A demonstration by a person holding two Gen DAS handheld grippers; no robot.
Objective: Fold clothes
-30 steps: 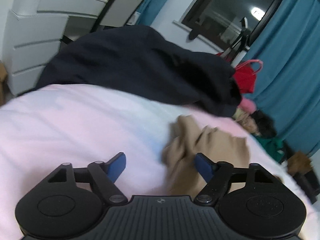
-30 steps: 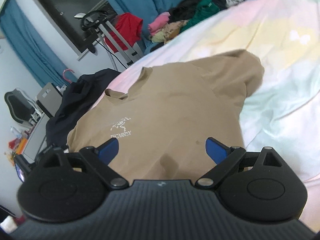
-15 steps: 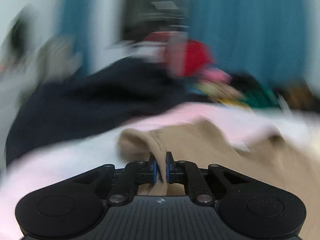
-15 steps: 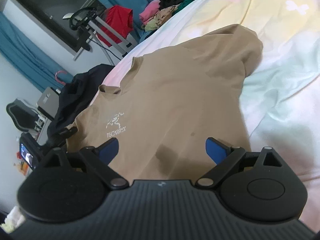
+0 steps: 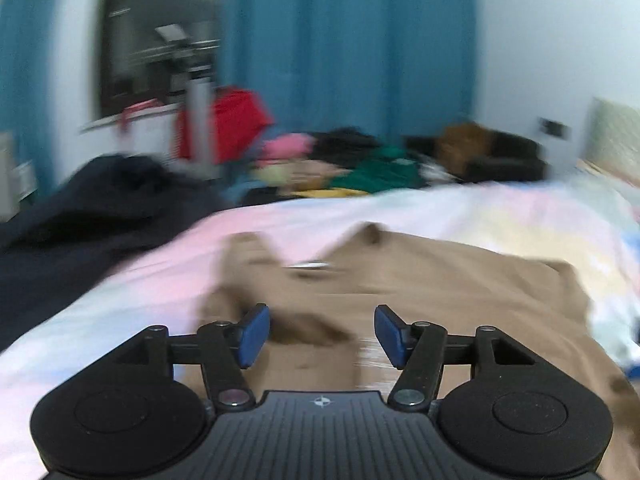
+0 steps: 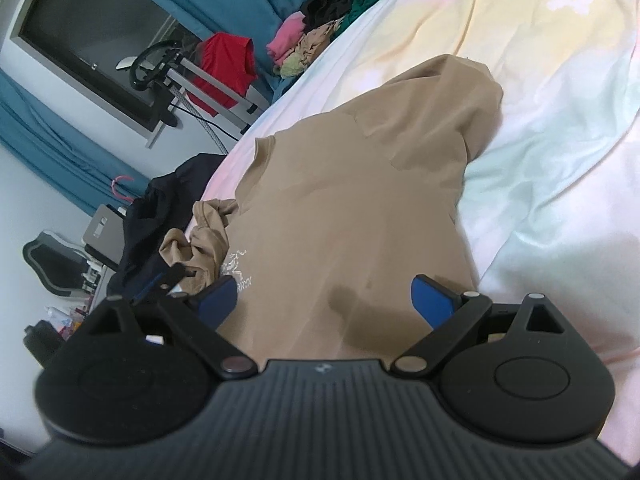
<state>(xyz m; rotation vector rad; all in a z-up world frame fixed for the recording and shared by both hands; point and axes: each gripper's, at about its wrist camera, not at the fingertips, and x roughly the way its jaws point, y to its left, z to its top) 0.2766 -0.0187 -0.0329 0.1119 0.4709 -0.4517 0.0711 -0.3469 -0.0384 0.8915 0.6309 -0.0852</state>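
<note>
Folding the left sleeve in: left tongs (image 5: pixel 320 334) opening, nothing pinched, sleeve (image 6: pixel 200 240) bunched on the tee (image 6: pixel 340 208) just ahead. Right tongs (image 6: pixel 324 300) apart, empty, over the hem. Tee lies on bed (image 6: pixel 540 140). Next, probably: flatten sleeve, grab far sleeve.

The left wrist view is looking forward from just behind its hand-held gripper (image 5: pixel 320 334), sitting low and close over the shirt (image 5: pixel 440 288) on the bed (image 5: pixel 120 292), and facing the curtain (image 5: pixel 348 48) beyond the shirt; this picture is blurring. The right wrist view is looking from behind its own hand-held gripper (image 6: pixel 324 300), close above the shirt's (image 6: pixel 340 184) near edge, tilting sideways and facing along the shirt toward the window (image 6: pixel 92 36). Both views are sharing the shirt, the bed (image 6: pixel 560 152), the red garment (image 5: pixel 236 120) (image 6: pixel 226 68) and the clothes pile (image 5: pixel 360 168) (image 6: pixel 332 8) beyond the shirt.
</note>
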